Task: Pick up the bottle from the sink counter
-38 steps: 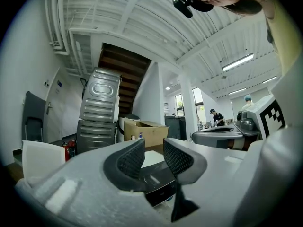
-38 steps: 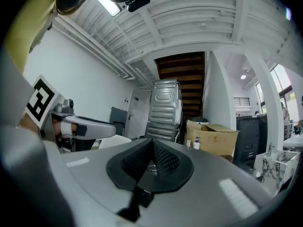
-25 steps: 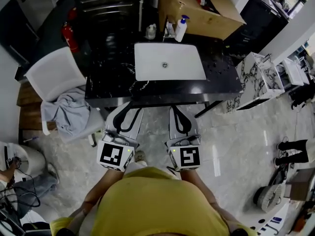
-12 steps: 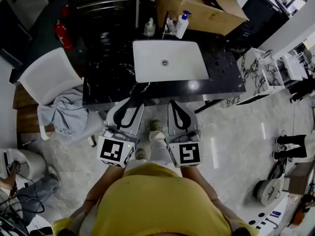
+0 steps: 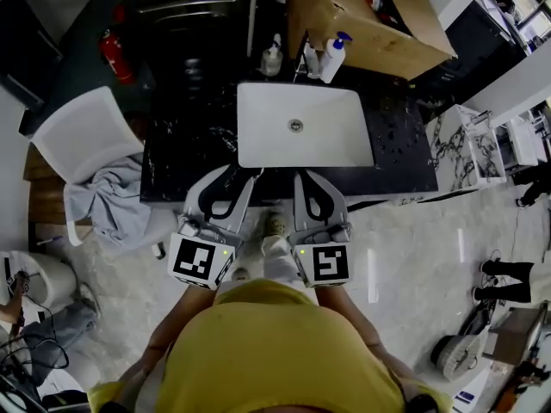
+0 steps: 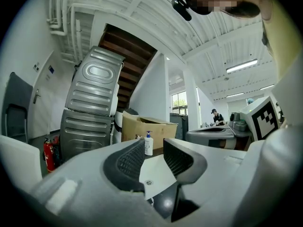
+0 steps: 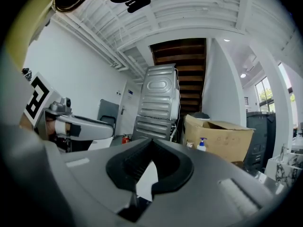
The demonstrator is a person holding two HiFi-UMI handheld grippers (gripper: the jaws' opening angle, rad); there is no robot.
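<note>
A white pump bottle with a blue top (image 5: 333, 58) stands at the back of the black sink counter (image 5: 185, 136), right of the faucet (image 5: 310, 60). It also shows far off as the pump bottle (image 6: 148, 143) between the left jaws and as the pump bottle (image 7: 202, 144) in the right gripper view. A smaller clear bottle (image 5: 272, 57) stands left of the faucet. My left gripper (image 5: 241, 173) is open and empty at the counter's front edge. My right gripper (image 5: 308, 176) is beside it, tips together, holding nothing. Both are well short of the bottles.
The white basin (image 5: 336, 136) fills the counter's middle. A cardboard box (image 5: 370, 15) sits behind the bottles. A white chair (image 5: 82, 127) with grey clothing (image 5: 108, 200) stands to the left. A red fire extinguisher (image 5: 114, 54) and a grey metal cabinet (image 5: 189, 7) are behind. A marble-patterned side table (image 5: 469, 149) stands at the right.
The person has stepped nearer the counter. Both grippers have moved forward, and their tips now reach its front edge. Their jaws look the same.
</note>
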